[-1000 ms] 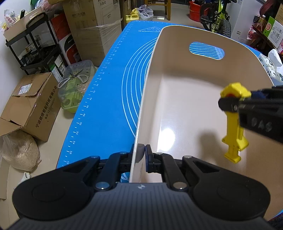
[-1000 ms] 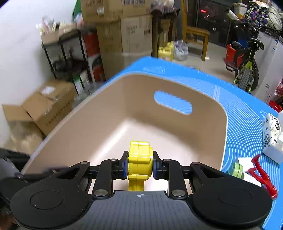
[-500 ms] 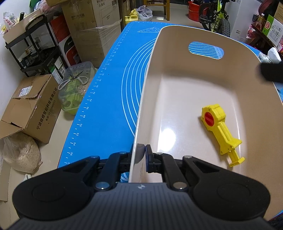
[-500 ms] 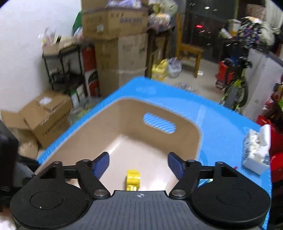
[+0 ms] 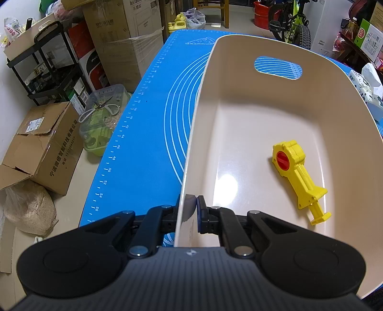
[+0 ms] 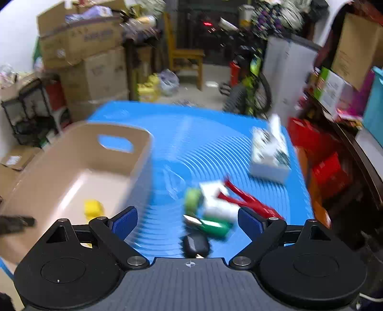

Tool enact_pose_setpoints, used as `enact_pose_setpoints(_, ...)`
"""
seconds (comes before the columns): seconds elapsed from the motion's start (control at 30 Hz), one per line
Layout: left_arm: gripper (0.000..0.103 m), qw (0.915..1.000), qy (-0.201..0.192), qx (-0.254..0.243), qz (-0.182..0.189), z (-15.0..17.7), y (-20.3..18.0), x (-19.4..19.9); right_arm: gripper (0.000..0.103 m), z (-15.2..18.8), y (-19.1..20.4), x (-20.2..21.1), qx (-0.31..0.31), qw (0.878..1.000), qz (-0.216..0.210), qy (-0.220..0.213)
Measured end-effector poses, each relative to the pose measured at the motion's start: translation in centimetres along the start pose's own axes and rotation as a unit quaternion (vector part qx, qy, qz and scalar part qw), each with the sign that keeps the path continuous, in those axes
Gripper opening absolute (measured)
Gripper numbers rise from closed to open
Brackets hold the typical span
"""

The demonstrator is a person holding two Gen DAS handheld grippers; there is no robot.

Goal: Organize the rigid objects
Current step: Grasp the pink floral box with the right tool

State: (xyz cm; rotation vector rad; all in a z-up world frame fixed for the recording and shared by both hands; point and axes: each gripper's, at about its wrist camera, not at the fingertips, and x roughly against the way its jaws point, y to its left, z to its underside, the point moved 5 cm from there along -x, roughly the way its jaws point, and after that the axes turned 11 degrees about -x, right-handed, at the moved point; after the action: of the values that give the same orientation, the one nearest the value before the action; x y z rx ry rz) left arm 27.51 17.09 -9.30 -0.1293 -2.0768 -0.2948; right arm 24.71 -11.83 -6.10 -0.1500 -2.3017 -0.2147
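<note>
A beige bin [image 5: 251, 100] stands on the blue mat [image 5: 153, 134]. My left gripper [image 5: 191, 213] is shut on the bin's near left rim. A yellow toy tool with a red dial [image 5: 299, 172] lies on the bin floor at the right; it shows in the right wrist view [image 6: 93, 209] too. My right gripper [image 6: 188, 221] is open and empty, above the mat to the right of the bin [image 6: 71, 172]. Ahead of it lie a red clip [image 6: 249, 198], a white and green item [image 6: 210, 203], a green-handled tool [image 6: 210, 224] and a black key fob [image 6: 196, 245]. The right view is blurred.
A white patterned tissue box [image 6: 269, 155] stands at the mat's far right. Cardboard boxes [image 5: 45, 146], a black rack [image 5: 43, 69] and a clear plastic container [image 5: 100, 119] stand on the floor left of the table. A bicycle [image 5: 292, 21] is behind it.
My right gripper opened and dropped the yellow tool into the bin, then rose and swung right over the loose items on the mat. My left gripper kept its hold on the rim.
</note>
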Motion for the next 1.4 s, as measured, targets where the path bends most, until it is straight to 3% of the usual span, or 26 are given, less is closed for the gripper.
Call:
enact_pose_setpoints(0.33, 0.011, 1.0, 0.0, 0.0, 0.0, 0.0, -0.1, 0.0, 0.091, 4.3, -2.5, -6.8, -0.06, 0.991, 0.036, 0.113)
enact_pose_setpoints(0.6, 0.011, 1.0, 0.0, 0.001, 0.002, 0.0, 0.0, -0.1, 0.081, 7.0, -2.6, -9.3, -0.095, 0.982, 0.061, 0.15)
enact_pose_setpoints(0.83, 0.011, 1.0, 0.0, 0.002, 0.004, 0.0, -0.1, 0.0, 0.064, 6.8, -1.6, -8.8, -0.074, 0.986, 0.048, 0.139)
enact_pose_setpoints(1.0, 0.011, 0.9999, -0.002, 0.006, 0.009, 0.1, 0.1, 0.0, 0.059, 6.3, -1.5, -8.1, -0.057, 0.99, 0.048, 0.119)
enact_pose_setpoints(1.4, 0.01, 0.9999, -0.004, 0.006, 0.015, 0.2, 0.4, 0.0, 0.059, 0.7, -0.6, -2.4, -0.032, 0.999, 0.029, -0.022)
